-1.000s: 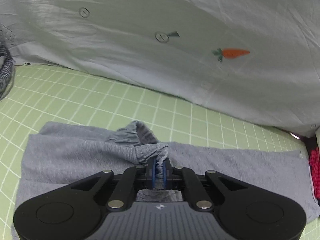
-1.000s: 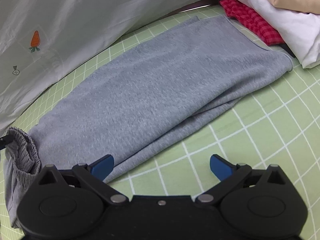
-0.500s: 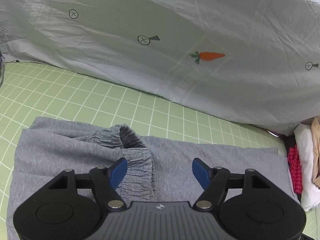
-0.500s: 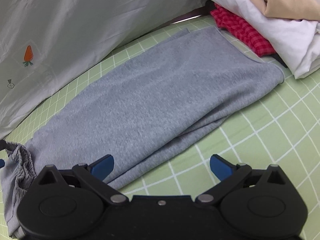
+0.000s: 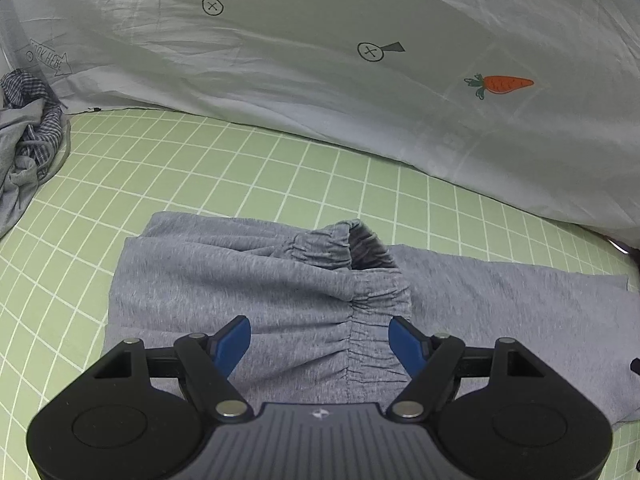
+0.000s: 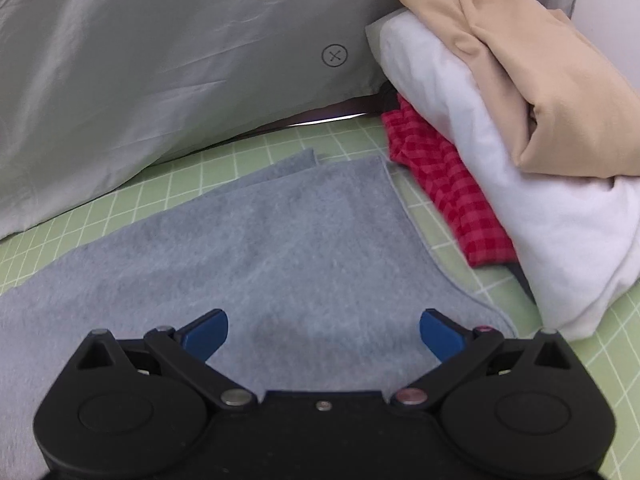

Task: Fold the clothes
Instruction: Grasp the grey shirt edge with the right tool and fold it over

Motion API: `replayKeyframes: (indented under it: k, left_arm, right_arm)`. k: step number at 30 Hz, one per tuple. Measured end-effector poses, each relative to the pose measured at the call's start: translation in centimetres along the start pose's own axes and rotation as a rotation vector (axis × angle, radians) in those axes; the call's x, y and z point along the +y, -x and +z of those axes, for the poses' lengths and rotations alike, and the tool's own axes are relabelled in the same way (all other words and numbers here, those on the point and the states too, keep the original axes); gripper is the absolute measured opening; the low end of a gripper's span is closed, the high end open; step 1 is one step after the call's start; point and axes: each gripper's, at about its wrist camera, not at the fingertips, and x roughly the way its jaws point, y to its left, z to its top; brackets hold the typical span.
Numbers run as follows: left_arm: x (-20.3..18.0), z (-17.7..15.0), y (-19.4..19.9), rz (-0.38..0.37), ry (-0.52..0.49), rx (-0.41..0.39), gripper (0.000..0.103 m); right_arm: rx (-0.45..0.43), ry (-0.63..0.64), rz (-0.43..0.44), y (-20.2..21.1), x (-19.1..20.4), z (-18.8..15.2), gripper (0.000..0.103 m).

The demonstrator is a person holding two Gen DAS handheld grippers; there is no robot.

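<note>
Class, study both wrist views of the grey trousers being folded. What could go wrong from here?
1. The waistband stands up puckered, so the fold may spring open.
2. The right hand-held gripper hovers open near the stack; a wide reach might topple it.
3. The hem lies beside the red cloth, which could get snagged.

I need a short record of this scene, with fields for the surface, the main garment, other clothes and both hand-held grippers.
surface: green grid mat
main garment: grey trousers, folded, lying flat
waistband: gathered, between left fingers, not gripped
folded pile: beige, white, red check, beside trouser hem
loose clothes: far left
left hand-held gripper: open
right hand-held gripper: open, empty
</note>
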Motion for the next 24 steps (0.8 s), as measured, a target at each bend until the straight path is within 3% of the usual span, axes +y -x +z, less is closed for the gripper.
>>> replayKeyframes:
  k: [5,12,13,15,17,19,24]
  left_arm:
    - [-1.1,-0.1,-0.7,0.015,-0.027,0.022,0.077]
    - [-1.8,-0.4,-1.1,0.025,-0.053,0.038,0.077]
    - [-1.9,-0.4,-1.1,0.023,-0.057,0.039,0.077]
    - [-2.2,-0.5,-1.0,0.020,-0.067,0.040,0.077]
    - [-2.5,-0.6,-0.9,0.018,-0.087,0.035,0.077]
    - [-2.6,-0.6,-0.6,0.015,-0.092,0.029,0.077]
    - [-1.7,-0.5,0.8,-0.001,-0.053,-0.008,0.077]
  right_arm:
    - [0.006,-0.003,-0.006,-2.9,-2.0,1.0,0.103]
    - [0.001,0.058,0.011,-3.6,-1.9,0.9,0.102]
    - [0.001,0.062,0.018,-3.5,-1.8,1.0,0.098]
    - [-0.004,0.081,0.037,-3.0,-1.4,1.0,0.076]
    - [0.007,0.106,0.070,-2.5,-0.8,1.2,0.032]
    - [0.029,0.135,0.105,-2.2,-0.1,1.4,0.012]
    - [0.035,0.214,0.048,-1.2,1.8,2.2,0.010]
